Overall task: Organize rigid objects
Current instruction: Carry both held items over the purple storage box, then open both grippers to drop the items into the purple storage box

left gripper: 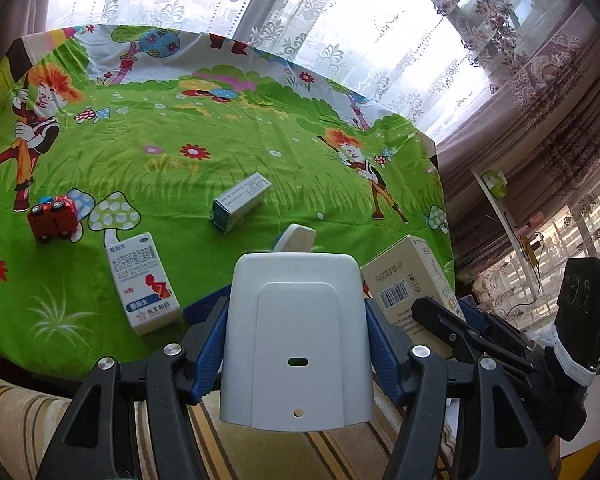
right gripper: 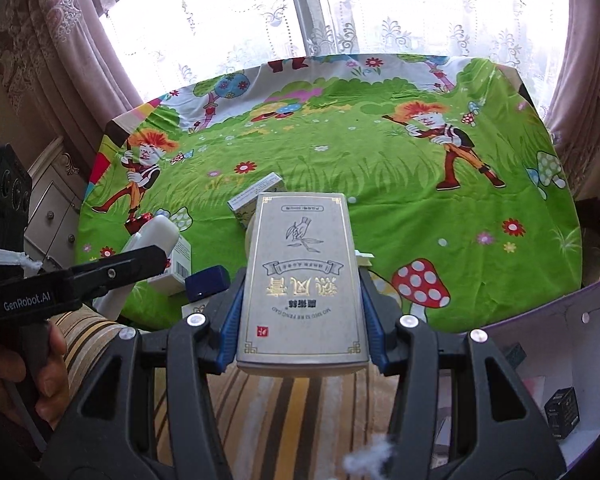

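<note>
My left gripper [left gripper: 296, 344] is shut on a white plastic device [left gripper: 296, 340], held over the table's near edge. My right gripper [right gripper: 300, 312] is shut on a grey box with gold Chinese lettering [right gripper: 300, 280]; this box also shows in the left wrist view [left gripper: 408, 284]. On the green cartoon tablecloth [left gripper: 204, 140] lie a white medicine box with a red figure [left gripper: 142, 284], a tilted white and blue carton [left gripper: 240, 200] and a red toy car [left gripper: 54, 216]. The left gripper with its device shows in the right wrist view [right gripper: 140, 264].
An open white box with a purple edge [right gripper: 560, 344] holding small dark boxes [right gripper: 562, 414] sits at the lower right. A striped cloth [right gripper: 292, 412] lies below the table edge. Lace curtains [right gripper: 380, 8] hang behind the table. A small navy box [right gripper: 206, 282] sits near the edge.
</note>
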### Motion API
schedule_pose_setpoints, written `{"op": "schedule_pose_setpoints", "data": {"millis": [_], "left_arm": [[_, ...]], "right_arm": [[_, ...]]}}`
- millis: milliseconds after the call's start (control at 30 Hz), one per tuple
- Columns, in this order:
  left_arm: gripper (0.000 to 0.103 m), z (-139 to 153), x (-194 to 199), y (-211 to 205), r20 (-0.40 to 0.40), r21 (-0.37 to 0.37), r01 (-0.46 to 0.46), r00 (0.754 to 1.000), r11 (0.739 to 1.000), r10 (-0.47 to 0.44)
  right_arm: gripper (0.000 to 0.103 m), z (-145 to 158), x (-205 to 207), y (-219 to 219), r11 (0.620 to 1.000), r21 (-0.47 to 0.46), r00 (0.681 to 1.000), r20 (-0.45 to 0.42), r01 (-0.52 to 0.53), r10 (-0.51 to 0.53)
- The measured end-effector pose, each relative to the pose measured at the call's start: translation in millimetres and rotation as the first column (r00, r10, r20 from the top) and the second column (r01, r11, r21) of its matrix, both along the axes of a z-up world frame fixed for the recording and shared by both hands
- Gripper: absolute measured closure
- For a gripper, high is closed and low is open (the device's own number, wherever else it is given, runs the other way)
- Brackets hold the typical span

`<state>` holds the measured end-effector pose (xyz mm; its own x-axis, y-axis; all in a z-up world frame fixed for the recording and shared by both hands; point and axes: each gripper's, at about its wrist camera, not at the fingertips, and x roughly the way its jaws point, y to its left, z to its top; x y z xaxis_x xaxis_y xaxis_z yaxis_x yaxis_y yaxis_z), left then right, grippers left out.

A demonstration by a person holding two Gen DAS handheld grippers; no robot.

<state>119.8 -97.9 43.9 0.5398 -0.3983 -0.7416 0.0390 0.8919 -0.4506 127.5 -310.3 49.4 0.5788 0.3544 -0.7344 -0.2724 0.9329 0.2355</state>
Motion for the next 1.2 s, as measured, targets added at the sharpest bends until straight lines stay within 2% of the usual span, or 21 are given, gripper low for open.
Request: {"op": "schedule_pose_setpoints", "data": {"millis": [267,600,833,1033,1200], "left_arm": [[0.039,2,-17,-57,-0.007,0.026,0.107,0.994,0.994,-0.107],[0.039,-3,-29,-126,-0.039,0.033,0.257,0.966,0.966,-0.255],[0.039,-5,-31,-164,-0.051,0.046,0.334,0.942,0.941,-0.332],[0.039,-6,-26,-189,-0.056,0.062,0.369,0.929,0.927,-0.366],[0.039,-6,-20,-209,-0.056,0.031,0.408,0.912,0.912,-0.406]], "right_arm": [[0.048,0,-23,-53,0.997,0.010,0.997,0.004,0.077,-0.077],[0.048,-8,-49,-128,0.979,-0.030,0.979,-0.011,0.201,-0.201],[0.048,-18,-62,-181,0.948,-0.048,0.948,-0.034,0.316,-0.318],[0.048,-13,-68,-211,0.906,-0.095,0.910,-0.003,0.412,-0.415],[0.048,-11,-69,-231,0.876,-0.119,0.882,0.002,0.468,-0.471]]}}
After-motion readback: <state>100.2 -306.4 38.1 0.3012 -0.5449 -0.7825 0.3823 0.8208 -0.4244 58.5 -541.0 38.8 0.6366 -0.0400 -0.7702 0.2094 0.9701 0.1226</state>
